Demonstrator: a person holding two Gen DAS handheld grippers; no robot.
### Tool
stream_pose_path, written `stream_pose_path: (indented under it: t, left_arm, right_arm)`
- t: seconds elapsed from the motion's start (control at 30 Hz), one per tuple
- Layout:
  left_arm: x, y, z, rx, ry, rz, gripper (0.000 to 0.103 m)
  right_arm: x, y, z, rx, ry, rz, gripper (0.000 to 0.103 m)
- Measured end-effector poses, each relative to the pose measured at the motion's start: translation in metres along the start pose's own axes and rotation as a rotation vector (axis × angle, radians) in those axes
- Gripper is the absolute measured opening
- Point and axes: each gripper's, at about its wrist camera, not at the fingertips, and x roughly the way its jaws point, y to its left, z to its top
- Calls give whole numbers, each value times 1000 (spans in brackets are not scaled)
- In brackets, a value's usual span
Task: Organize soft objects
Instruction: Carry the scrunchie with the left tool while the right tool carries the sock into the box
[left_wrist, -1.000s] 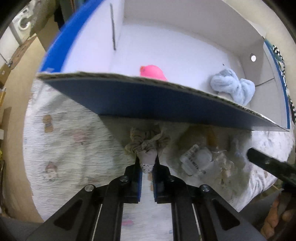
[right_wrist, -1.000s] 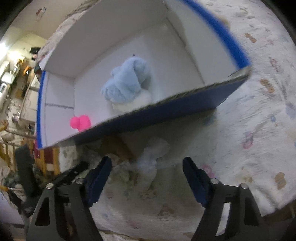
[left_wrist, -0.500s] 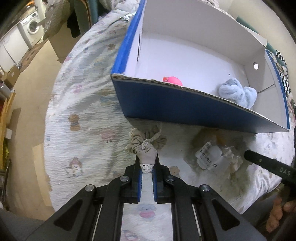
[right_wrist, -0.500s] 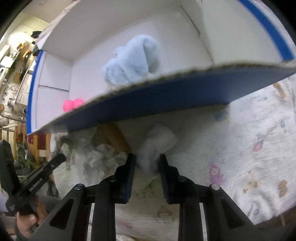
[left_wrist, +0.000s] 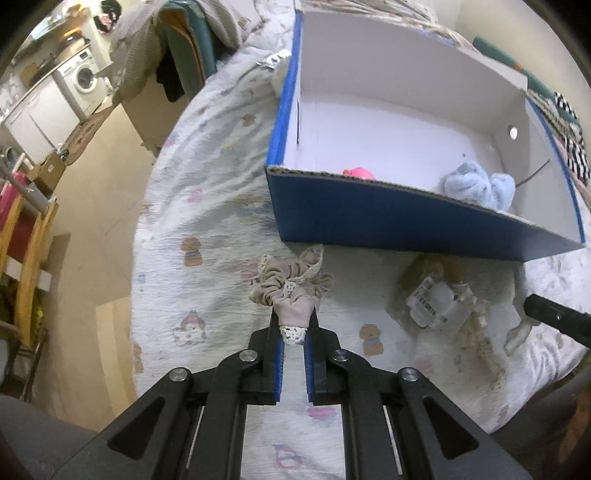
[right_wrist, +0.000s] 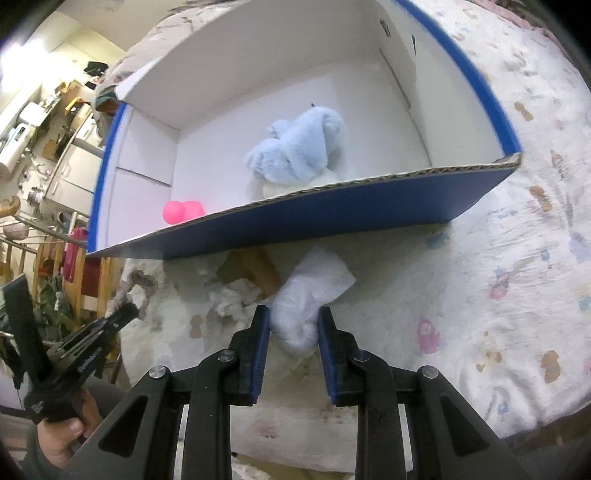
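Observation:
My left gripper (left_wrist: 293, 317) is shut on a beige lace-trimmed scrunchie (left_wrist: 293, 286) and holds it above the quilt, in front of the blue cardboard box (left_wrist: 369, 214). My right gripper (right_wrist: 293, 317) is shut on a white soft bundle (right_wrist: 306, 295) in front of the same box (right_wrist: 332, 214). Inside the box lie a pale blue fluffy item (right_wrist: 299, 147) and a pink soft item (right_wrist: 183, 212); both also show in the left wrist view, blue (left_wrist: 480, 186) and pink (left_wrist: 358, 172).
A clear packet with a label (left_wrist: 432, 302) and fluffy cream bits lie on the quilted bed cover (left_wrist: 207, 229). A brown item (right_wrist: 258, 266) and white stuffing (right_wrist: 229, 299) lie by the box's front wall. The bed edge drops to the floor at left.
My right gripper closed on the white bundle. My left gripper lifted and pulled back from the box with the scrunchie, so more of the box and bed shows.

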Motion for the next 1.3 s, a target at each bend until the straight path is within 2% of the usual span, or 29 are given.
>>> stream_pose_path:
  t: [0.2,0.4,0.57,0.8,1.03,1.3]
  left_arm:
    - [-30,9,-12,-43,-41,-19,8]
    - [-57,18,-13,-71,-103,-4,9]
    - [-79,14,1,-57,-169,-12,9]
    - [-98,6,42,-27,-240,-21,8]
    - [-98,-8,79,19,-269,-22,8]
    - [-79,-31,89,95,-266,-30,9]
  right_arm:
    - [-28,11,-10,-33,-65,27,28]
    - [-66,18,-21,-59,-178,75,28]
    - [-97,21,-19,-78,-303,85,28]
    - [-123,24,3,-99,-433,81,28]
    - [-125,24,35,-149,-474,45,28]
    - [-101,8,60,-98,-427,44,28]
